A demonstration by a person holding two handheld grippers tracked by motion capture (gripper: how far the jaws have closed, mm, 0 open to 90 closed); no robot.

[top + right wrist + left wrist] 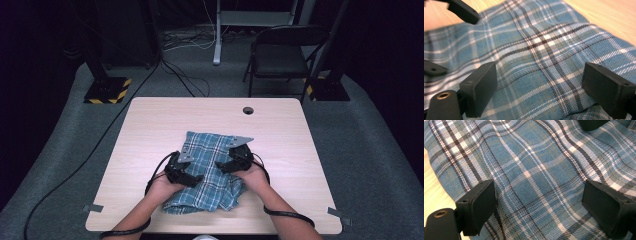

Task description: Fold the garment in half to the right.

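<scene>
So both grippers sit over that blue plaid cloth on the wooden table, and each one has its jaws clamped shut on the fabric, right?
Not quite. Both the left gripper and the right gripper do sit over the blue plaid cloth on the wooden table, but their jaws stand wide open, with no fabric pinched between them. The two gripper views show that plainly.

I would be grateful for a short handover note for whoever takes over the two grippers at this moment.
Left gripper: jaws open above the plaid cloth, nothing pinched.
Right gripper: jaws open over the same cloth, nothing held.
Cloth: lies rumpled on the wooden table, near the person's edge, between both hands.
Done: both grippers are at the cloth.
Left: no grip taken yet; likely pinch the fabric and go on handling it.
</scene>
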